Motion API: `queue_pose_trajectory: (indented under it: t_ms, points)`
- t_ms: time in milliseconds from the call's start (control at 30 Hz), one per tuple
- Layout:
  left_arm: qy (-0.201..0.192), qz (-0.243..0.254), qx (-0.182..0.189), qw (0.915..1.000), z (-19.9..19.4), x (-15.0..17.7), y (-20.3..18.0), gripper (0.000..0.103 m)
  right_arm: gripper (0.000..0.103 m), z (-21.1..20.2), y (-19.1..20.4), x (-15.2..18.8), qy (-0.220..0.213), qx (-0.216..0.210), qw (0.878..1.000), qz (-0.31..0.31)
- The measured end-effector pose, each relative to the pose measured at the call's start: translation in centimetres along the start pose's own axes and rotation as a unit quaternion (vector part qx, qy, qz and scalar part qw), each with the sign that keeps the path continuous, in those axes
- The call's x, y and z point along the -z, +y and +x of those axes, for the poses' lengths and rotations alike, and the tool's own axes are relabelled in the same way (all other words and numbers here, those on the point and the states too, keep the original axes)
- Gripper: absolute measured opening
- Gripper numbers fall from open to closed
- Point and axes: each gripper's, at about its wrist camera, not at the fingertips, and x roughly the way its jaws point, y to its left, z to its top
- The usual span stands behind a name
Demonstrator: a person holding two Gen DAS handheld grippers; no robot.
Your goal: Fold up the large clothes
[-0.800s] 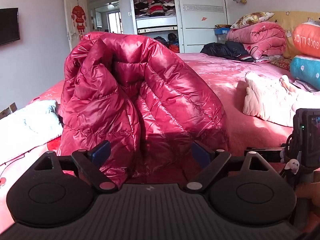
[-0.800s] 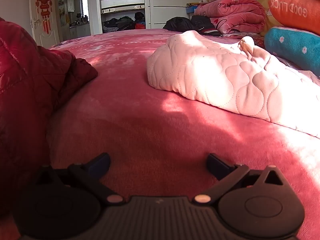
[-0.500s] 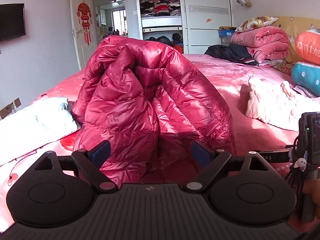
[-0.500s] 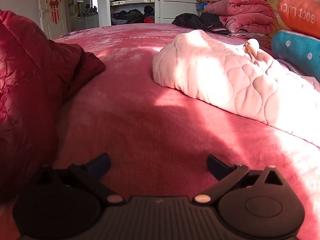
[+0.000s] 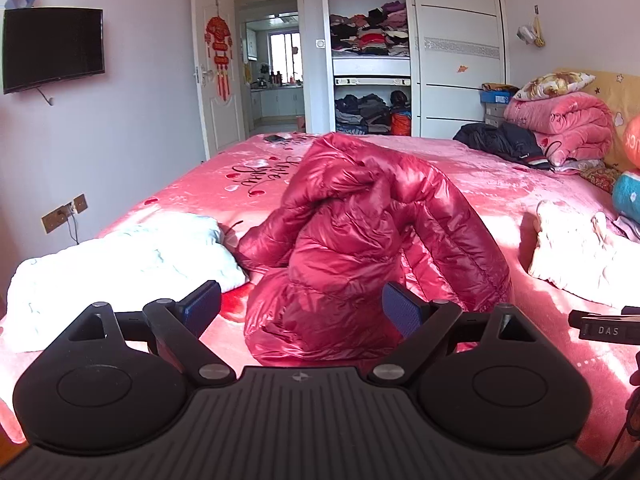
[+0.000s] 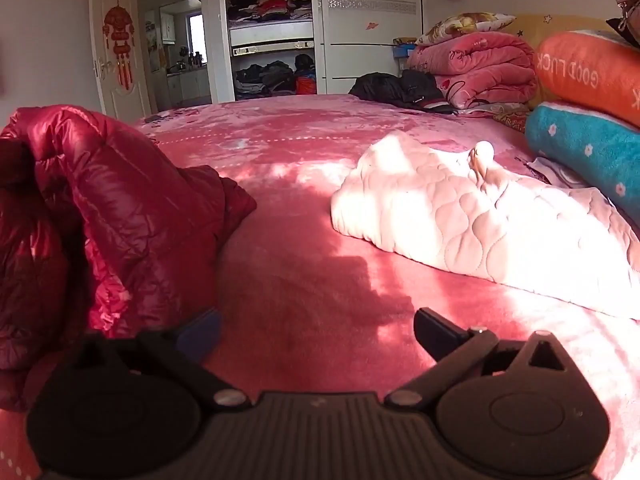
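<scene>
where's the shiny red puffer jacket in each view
Left wrist view: the shiny red puffer jacket is heaped at the centre, straight ahead of the open left claw.
Right wrist view: the jacket fills the left edge, beside the open right claw.
Shared landmark: the pale pink quilted garment, lying to the jacket's right on the bed.

left gripper [image 5: 302, 306]: matte black, ribbed centre plate bearing a small star-shaped mark
left gripper fingers [image 5: 402, 314]: blue pads on black angled links
pivots: silver round screws, large round discs either side
right gripper [image 6: 316, 330]: same black ribbed body and discs
right gripper fingers [image 6: 434, 330]: dark, one pad blue
side bracket [image 5: 608, 330]: black, lettered "DAS"
</scene>
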Motion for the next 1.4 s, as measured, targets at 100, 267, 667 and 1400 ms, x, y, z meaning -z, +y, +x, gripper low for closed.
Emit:
queue_pose_trajectory:
  t_ms: [100, 267, 667, 1400]
  points:
    - [-0.012, -0.002, -0.013, 0.9998, -1.8, -0.4, 1.2, 0.103, 0.102, -2.6, 0.8, -0.8, -0.015, -0.008, 1.000, 0.006]
    - [-0.032, -0.007, -0.030, 0.9990, -4.8, -1.4, 3.5, 0.103, 0.102, -6.5, 2.9, -1.8, -0.038, -0.016, 0.999, 0.004]
    - [-0.065, -0.029, -0.055, 0.9960, -11.2, -2.6, 7.8, 0.103, 0.102, -15.1, 9.3, -4.5, -0.083, -0.078, 0.993, -0.042]
    - [-0.042, -0.045, -0.035, 0.9975, -8.4, -2.4, 8.5, 0.103, 0.102, -20.0, 12.7, -5.4, -0.102, -0.135, 0.984, -0.056]
